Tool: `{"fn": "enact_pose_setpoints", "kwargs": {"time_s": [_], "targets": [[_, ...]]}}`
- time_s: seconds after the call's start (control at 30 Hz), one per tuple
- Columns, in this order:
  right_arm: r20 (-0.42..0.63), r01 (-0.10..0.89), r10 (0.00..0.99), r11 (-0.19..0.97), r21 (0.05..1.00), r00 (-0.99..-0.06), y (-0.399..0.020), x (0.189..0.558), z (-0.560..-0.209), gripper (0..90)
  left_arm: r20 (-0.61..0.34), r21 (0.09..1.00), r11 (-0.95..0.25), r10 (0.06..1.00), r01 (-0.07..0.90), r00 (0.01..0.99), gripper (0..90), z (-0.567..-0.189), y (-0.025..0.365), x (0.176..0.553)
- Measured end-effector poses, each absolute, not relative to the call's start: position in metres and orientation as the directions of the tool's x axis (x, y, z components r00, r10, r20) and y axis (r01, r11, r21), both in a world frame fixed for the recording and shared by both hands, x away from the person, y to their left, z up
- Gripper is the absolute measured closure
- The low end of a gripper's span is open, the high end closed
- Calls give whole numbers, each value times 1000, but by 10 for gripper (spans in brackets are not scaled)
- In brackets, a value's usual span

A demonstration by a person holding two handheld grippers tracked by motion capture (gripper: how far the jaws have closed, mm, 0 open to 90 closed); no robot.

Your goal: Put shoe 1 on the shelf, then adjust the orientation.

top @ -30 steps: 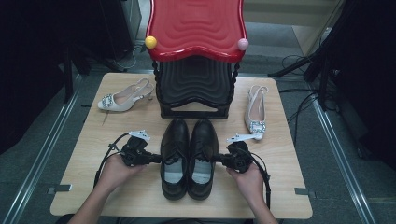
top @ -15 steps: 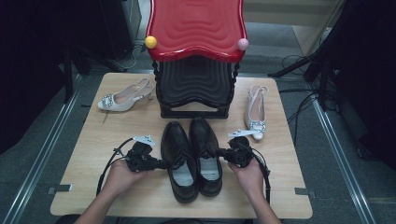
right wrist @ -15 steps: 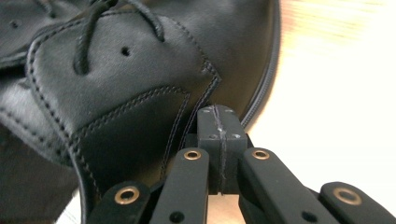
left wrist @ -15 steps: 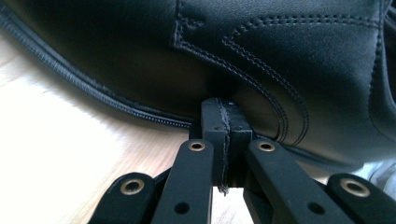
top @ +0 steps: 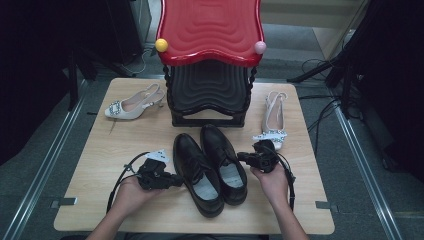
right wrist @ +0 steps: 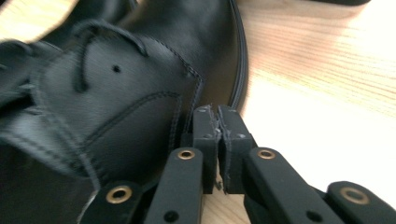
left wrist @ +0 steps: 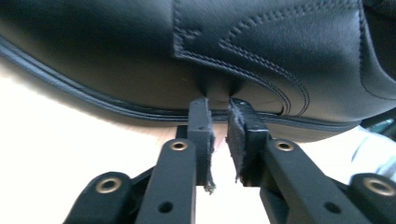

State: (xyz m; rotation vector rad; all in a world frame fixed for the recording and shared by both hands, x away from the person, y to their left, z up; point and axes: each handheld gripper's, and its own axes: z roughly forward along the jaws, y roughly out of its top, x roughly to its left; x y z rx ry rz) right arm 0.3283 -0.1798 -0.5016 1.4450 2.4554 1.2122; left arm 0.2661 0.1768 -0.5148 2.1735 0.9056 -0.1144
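A pair of black leather lace-up shoes lies mid-table, toes slanting away to the left: the left shoe [top: 196, 175] and the right shoe [top: 223, 161]. My left gripper [top: 179, 180] meets the left shoe's outer side. In the left gripper view its jaws [left wrist: 218, 100] have just been opening, and a puckered fold of the shoe's leather [left wrist: 243, 46] still sits pinched between the tips. My right gripper [top: 241, 157] is beside the right shoe's outer side. Its pads [right wrist: 215, 110] have just parted a hair and hold nothing, close to that shoe's sole edge [right wrist: 116, 107].
A black stepped stand with a red wavy top [top: 210, 30] stands at the table's back, with a yellow ball [top: 161, 45] and a pink ball [top: 260, 47] on its corners. One white slingback heel [top: 132, 105] lies at its left, another [top: 272, 120] at its right. Bare wooden tabletop [top: 100, 165] lies around the shoes.
The pair of black shoes has swung from straight to slanted, heels shifted right. The left gripper followed the left shoe rightward. The right gripper has drawn off the right shoe, up and to the right.
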Motion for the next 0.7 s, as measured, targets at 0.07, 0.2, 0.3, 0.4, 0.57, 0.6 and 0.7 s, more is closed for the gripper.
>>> {"fn": "enact_pose_setpoints", "kwargs": {"time_s": [0.07,0.2,0.3,0.4,0.57,0.6,0.7], "targets": [[337,720,752,253,646,-567,-182,326,-498,844,-348,623,-446,578,643,738,744,-513,181,266],[347,713,739,250,655,-578,-186,322,-492,817,-339,619,-444,593,648,730,671,-512,188,269],[347,710,731,260,655,-588,-187,319,-489,800,-339,617,-443,596,650,728,612,-511,191,270],[343,703,728,260,663,-593,-188,315,-485,783,-340,614,-441,600,655,724,555,-512,193,271],[356,700,716,254,668,-600,-190,311,-476,766,-334,616,-434,612,657,717,490,-512,199,273],[358,699,714,255,668,-602,-190,310,-474,763,-332,619,-432,614,657,716,480,-511,201,273],[349,690,707,269,672,-615,-188,306,-468,757,-333,629,-411,625,660,706,456,-510,206,274]]}}
